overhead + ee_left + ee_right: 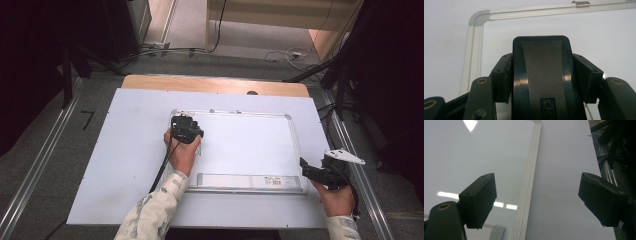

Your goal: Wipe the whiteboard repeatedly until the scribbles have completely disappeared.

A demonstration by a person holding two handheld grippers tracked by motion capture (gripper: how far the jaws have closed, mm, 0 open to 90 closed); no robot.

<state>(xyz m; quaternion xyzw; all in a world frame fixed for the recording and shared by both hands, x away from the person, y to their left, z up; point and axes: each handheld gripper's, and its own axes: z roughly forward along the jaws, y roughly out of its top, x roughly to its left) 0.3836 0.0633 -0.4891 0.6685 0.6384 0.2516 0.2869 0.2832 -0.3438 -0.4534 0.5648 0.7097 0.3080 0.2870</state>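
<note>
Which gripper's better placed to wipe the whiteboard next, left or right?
Left. The left gripper is already shut on the eraser, over the whiteboard near its upper-left corner. The right gripper is open and holds nothing at the board's right edge.

Raised letters "de" on the black eraser [541, 82], rest cut off by the frame edge

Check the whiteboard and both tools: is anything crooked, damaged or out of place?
Nothing stands out. The white aluminium-framed whiteboard lies flat and square on the white table sheet. The left tool is shut on a black curved-back board eraser near the board's far left corner; the right tool is open.
</note>
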